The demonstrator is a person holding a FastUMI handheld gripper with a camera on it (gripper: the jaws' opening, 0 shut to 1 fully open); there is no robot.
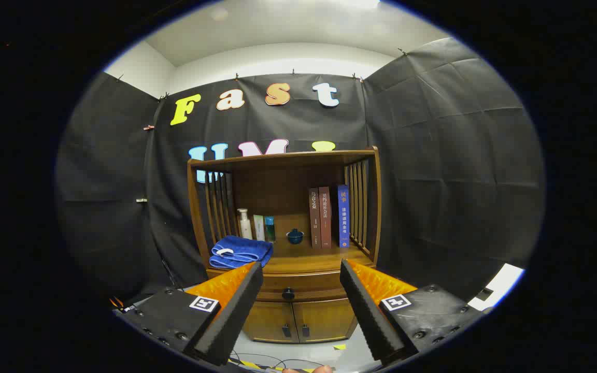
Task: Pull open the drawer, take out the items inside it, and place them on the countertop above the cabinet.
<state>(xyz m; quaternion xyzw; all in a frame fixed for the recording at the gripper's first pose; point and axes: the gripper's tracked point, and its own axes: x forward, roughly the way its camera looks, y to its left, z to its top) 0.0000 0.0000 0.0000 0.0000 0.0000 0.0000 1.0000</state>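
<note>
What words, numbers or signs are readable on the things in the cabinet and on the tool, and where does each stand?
"民事": top of the blue book's spine; the smaller characters below it are unreadable.
Two brown books: pale characters, too blurred.
White plastic bottle: nothing readable.
Open tool, fingers flanking the closed wooden drawer's round black knob: square black-and-white markers, no words.

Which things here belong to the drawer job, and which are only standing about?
For the job: drawer with its knob, shut; countertop; gripper, jaws open, ahead of the drawer.

Only standing about: blue towel, bottles, small bowl, books, lower doors.
</note>
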